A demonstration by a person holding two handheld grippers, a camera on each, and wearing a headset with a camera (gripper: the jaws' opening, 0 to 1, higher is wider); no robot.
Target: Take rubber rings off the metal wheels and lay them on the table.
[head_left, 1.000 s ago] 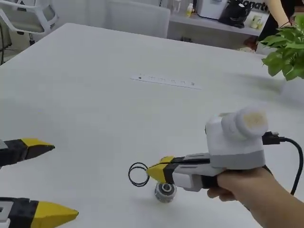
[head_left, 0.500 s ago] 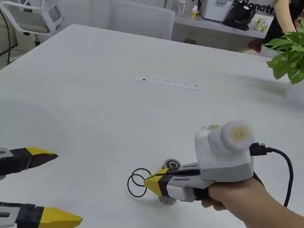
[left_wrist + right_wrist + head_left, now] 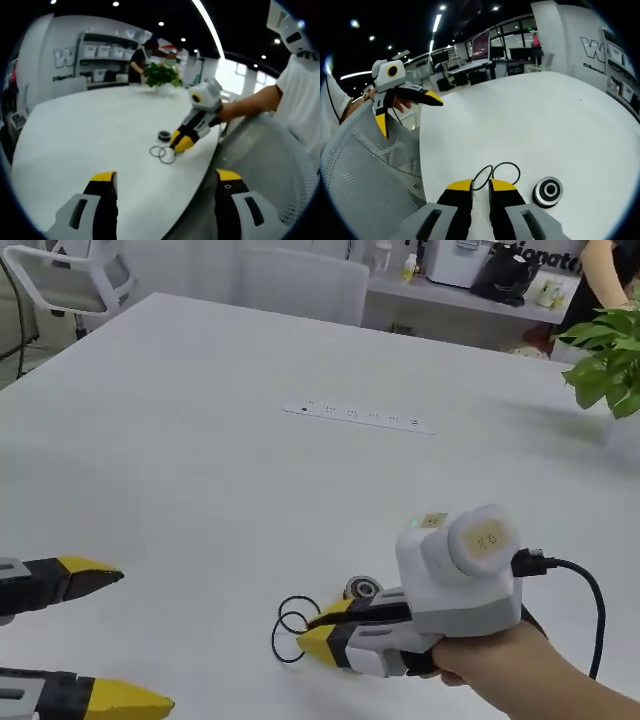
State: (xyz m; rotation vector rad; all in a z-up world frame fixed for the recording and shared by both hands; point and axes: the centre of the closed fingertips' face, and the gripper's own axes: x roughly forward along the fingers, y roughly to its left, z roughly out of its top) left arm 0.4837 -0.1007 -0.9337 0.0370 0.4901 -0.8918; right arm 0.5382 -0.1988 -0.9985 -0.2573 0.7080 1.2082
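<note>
Two thin black rubber rings (image 3: pixel 291 627) overlap on the white table just ahead of my right gripper (image 3: pixel 308 636). In the right gripper view the near ring (image 3: pixel 482 178) runs into the narrow gap between the yellow jaws, which are closed on its edge, and the second ring (image 3: pixel 506 173) lies beside it. A small metal wheel (image 3: pixel 362 589) lies flat just behind the right gripper, and in its own view this wheel (image 3: pixel 548 191) sits to the right of the jaws. My left gripper (image 3: pixel 95 635) hangs open at the lower left, well away from the rings (image 3: pixel 163 151).
A white power strip (image 3: pixel 357 416) lies across the middle of the table (image 3: pixel 200 440). A potted plant (image 3: pixel 605 360) stands at the far right edge. A cable (image 3: pixel 580 590) trails from the right gripper. The near table edge is close to both grippers.
My right gripper has drawn back toward me and sunk toward the table with the rings at its tips. The wheel now shows behind it. The left gripper has stayed put.
</note>
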